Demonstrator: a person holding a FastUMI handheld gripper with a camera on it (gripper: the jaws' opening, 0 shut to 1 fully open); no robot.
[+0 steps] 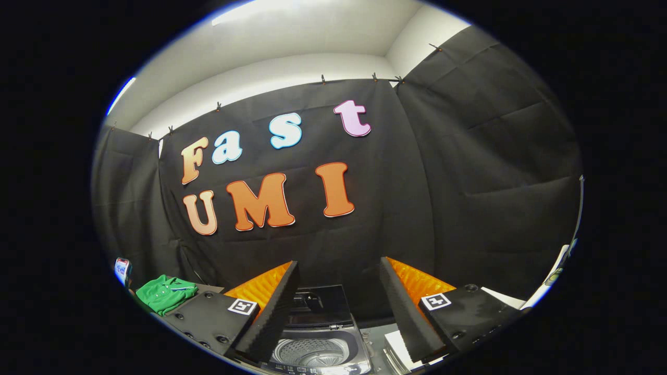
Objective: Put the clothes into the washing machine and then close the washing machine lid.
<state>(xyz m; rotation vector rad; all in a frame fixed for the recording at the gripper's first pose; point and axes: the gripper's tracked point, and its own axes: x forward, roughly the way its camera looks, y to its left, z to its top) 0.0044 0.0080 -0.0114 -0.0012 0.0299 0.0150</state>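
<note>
Inside a booth hung with black cloth, the hand-held gripper hovers above a small top-loading washing machine, its two fingers spread well apart with nothing between them. The washing machine sits just below and ahead of the fingers, framed in the gap they leave; its lid stands raised at the back, toward the cloth wall, and the ribbed drum shows open beneath. A folded green shirt (collar and buttoned placket visible) lies well to the left of the washing machine, beyond the left finger, on a low surface whose make cannot be told. Farther left of the washing machine, past the shirt, a small object with a coloured label stands by the cloth. To the right of the washing machine, a white flat item lies just beside it, partly hidden by the right finger.
</note>
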